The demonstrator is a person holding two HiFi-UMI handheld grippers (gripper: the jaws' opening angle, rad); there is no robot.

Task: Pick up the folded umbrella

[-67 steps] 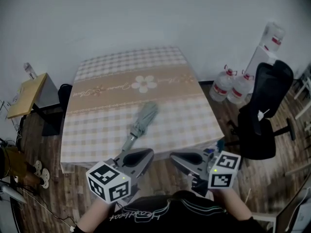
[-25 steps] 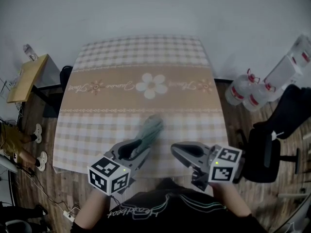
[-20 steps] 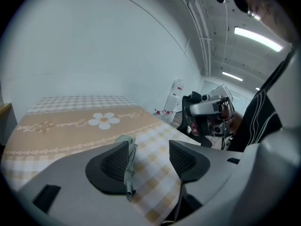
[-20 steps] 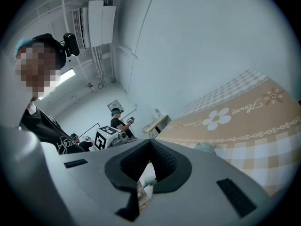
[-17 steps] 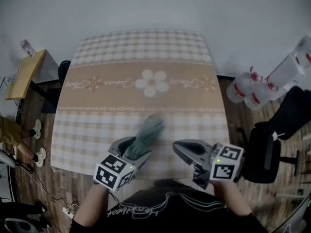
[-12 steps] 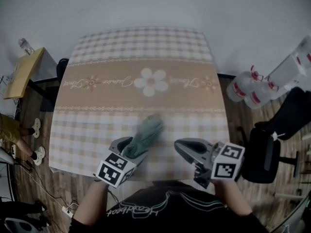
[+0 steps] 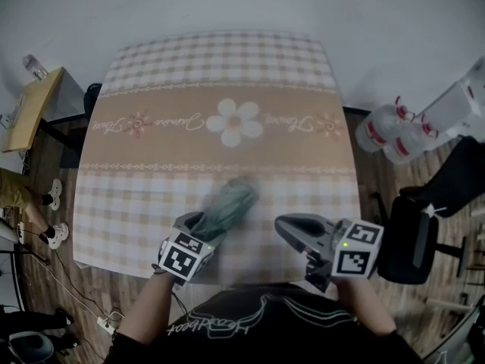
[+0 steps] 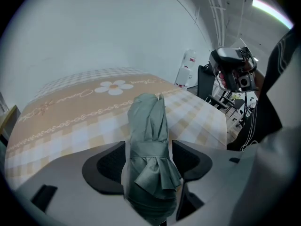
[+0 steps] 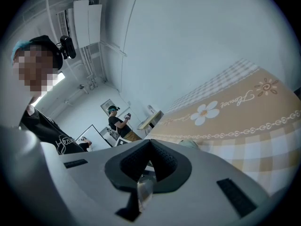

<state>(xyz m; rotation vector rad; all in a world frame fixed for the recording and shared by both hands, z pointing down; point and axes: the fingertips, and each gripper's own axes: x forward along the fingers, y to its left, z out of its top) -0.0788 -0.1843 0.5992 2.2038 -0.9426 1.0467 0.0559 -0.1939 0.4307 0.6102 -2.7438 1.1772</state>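
The folded grey-green umbrella [image 7: 232, 202] lies on the checked tablecloth [image 7: 151, 150] near the table's front edge, its length pointing away from me. My left gripper [image 7: 206, 226] is tilted down over its near end. In the left gripper view the umbrella [image 8: 148, 126] fills the space between the two wide-spread jaws of the gripper [image 8: 148, 143], and I see no squeeze on the cloth. My right gripper [image 7: 286, 223] hangs over the front edge, right of the umbrella, with its jaws together [image 9: 149, 142] and nothing in them.
Large water bottles [image 7: 383, 131] and a black office chair [image 7: 432, 218] stand on the floor to the right. A small wooden side table [image 7: 30, 105] and a person [image 7: 19, 196] are at the left. Another person [image 9: 117, 119] stands farther off.
My left gripper has sunk down to the table and tipped forward, its jaws spreading around the umbrella's near end. The right gripper has drifted slightly lower.
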